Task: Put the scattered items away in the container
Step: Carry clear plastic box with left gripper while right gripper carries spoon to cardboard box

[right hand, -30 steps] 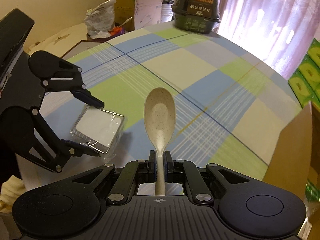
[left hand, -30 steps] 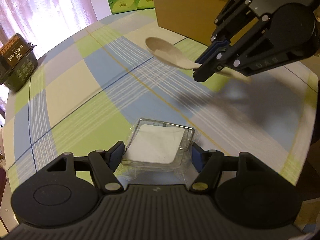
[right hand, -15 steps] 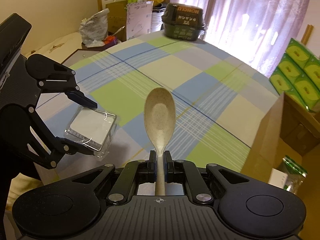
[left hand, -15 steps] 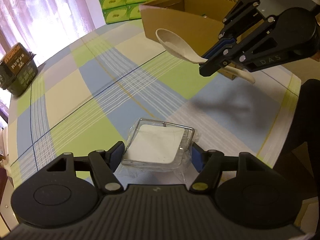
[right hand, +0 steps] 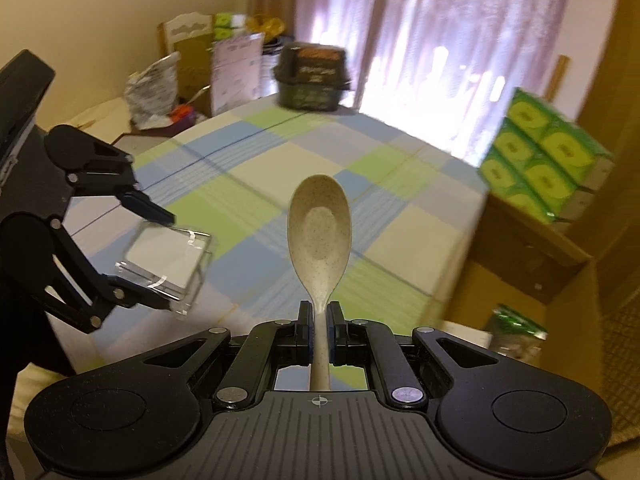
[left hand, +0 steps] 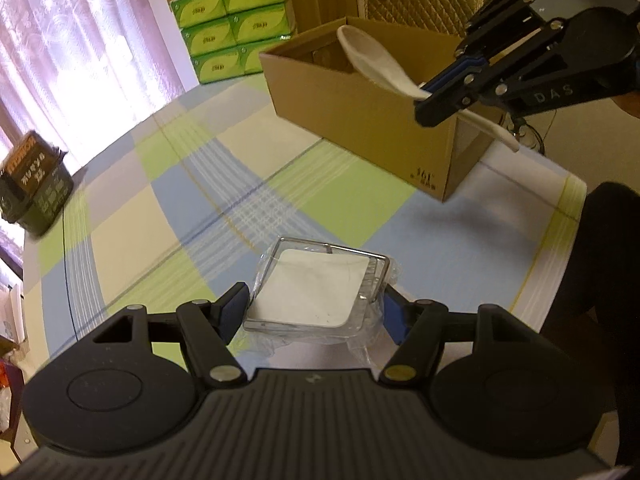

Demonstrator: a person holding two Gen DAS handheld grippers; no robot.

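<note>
The right gripper (right hand: 319, 334) has its two jaws squeezed tight on the thin handle of a pale speckled spoon (right hand: 319, 236), and the round bowl of the spoon sticks straight out in front, up in the air. The end of the handle goes back under the gripper body, so that bit is hidden from the right wrist camera. The left gripper (left hand: 314, 310) has its jaws spread about halfway, one pressed on each side of a clear plastic case (left hand: 316, 290) with a white square inside. Crinkly clear wrap hangs under the case and is hard to make out. The case is lifted above the checked tablecloth (left hand: 160, 208). From the left wrist camera the spoon is over the near top edge of the open cardboard box (left hand: 372, 120), with its bowl over the opening and its handle end poking back past the box corner. The inside of the box is mostly hidden by its wall. From the right wrist camera only a brown corner of the box shows at the right, with a blurry green packet low inside it. Far off on the table sits a dark tub (right hand: 312, 80), blurred. Green tissue boxes (left hand: 232, 28) are stacked by the curtain (right hand: 400, 40).
</note>
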